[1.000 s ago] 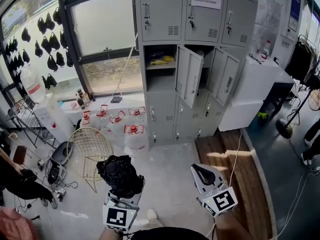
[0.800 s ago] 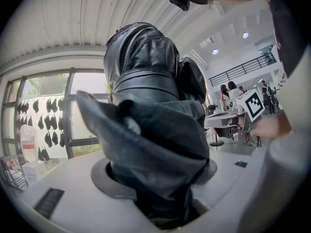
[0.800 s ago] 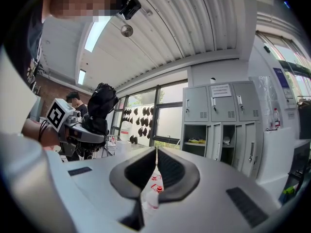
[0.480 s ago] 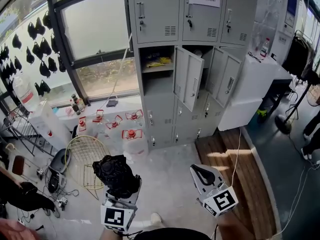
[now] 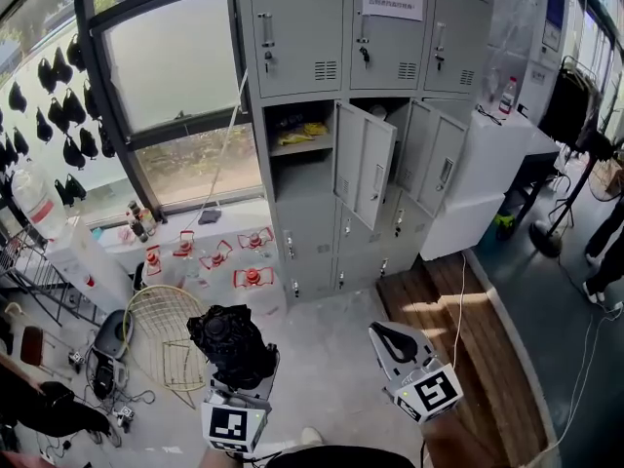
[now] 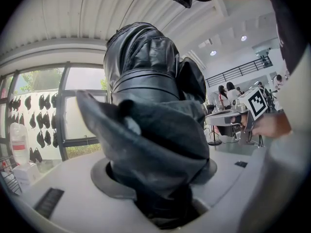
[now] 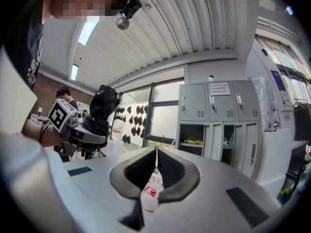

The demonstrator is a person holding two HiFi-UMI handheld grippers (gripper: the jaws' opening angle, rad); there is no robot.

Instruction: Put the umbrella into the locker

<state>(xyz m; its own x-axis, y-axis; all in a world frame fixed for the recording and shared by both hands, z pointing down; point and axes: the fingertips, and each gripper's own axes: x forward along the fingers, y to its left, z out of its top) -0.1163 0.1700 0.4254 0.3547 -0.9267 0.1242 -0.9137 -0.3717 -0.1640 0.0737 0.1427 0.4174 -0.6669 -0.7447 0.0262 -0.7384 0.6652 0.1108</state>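
**While the umbrella sat in my left gripper, the locker stood well ahead**

As I looked down in the head view, my left gripper [image 5: 242, 370] was clamped on the folded black umbrella [image 5: 231, 337], which stood up out of its jaws above the floor [image 5: 331, 359]. My right gripper [image 5: 394, 338] hung just beside it, closed and empty. The grey locker [image 5: 292, 27] stood well apart from both, next to the window [image 5: 175, 57]. Two doors [image 5: 363, 164] in its middle row hung open. The left open compartment [image 5: 302, 169] held something yellow on a shelf, and I could not tell what lay in the one beside it. I judged the pick-up done. The carry to the locker, the placing and the release were all left to do.

In the left gripper view, the umbrella filled most of the picture. Its bundled fabric was wedged between the jaws, which pressed on its lower end. My other gripper showed small at the right edge.

In the right gripper view, the jaws met at their tips with nothing between them. Only a bottle [image 7: 150, 198] on the far floor showed through the slit. The locker stood beyond to the right with its doors open, and I saw no umbrella in it. The umbrella rode in the left gripper off to the left.
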